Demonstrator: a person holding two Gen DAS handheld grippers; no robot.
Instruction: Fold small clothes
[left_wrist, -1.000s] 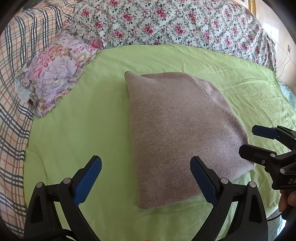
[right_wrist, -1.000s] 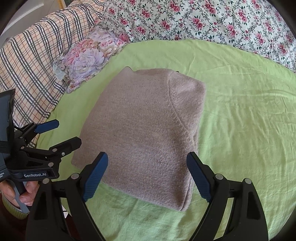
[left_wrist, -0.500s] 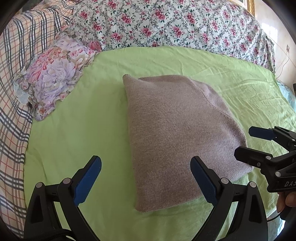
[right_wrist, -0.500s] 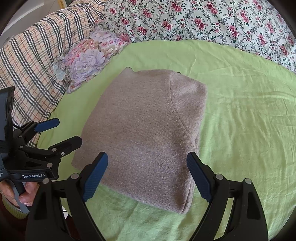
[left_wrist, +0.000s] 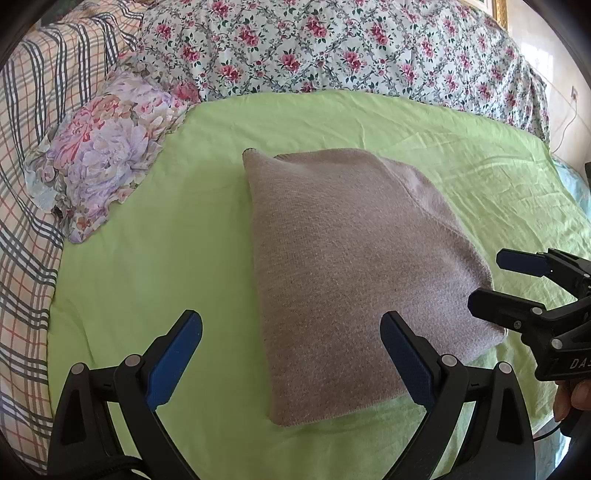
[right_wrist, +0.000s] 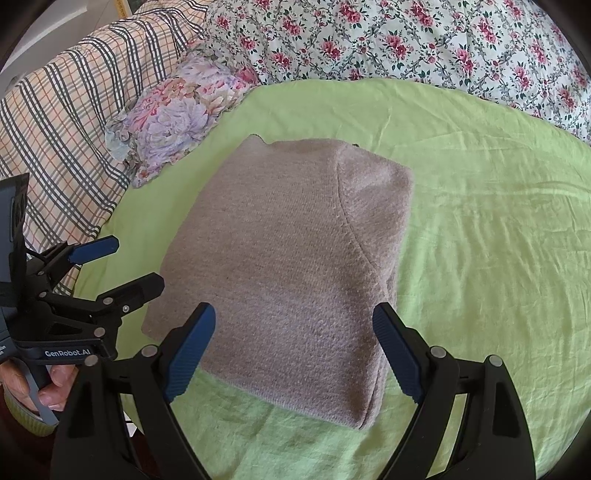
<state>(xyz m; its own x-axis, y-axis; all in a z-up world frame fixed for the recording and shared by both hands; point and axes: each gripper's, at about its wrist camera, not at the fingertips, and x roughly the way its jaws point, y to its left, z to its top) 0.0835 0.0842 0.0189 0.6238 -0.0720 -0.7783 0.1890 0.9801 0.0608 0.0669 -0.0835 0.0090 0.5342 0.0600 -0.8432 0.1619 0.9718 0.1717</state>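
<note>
Ahead of both your grippers spreads a smooth, lightly creased lime-green sheet (left_wrist: 177, 229). Beyond it, at the far edge, lies a quilted cover (left_wrist: 332, 48) printed with pink roses on white, and off to the far left a plaid blanket (left_wrist: 33, 122) in grey, orange and cream lines. A frilled pillow (left_wrist: 107, 151) with big lilac and pink blooms sits where blanket and sheet meet.

The sweater (left_wrist: 347, 266) lies folded into a thick, roughly rectangular pad of fuzzy taupe knit, resting on the sheet straight in front of both tools, its near edge between your fingers. A curved seam runs down its right part in the right wrist view.

Your left gripper (left_wrist: 291, 354) stands wide apart, holding nothing, blue ribbed pads on black arms. Your right gripper (right_wrist: 295, 350) is likewise spread and empty. On the left tool's body you can read "GenRobot.AI" from the right wrist view; on the right tool only "DAS" shows from the left wrist view.
</note>
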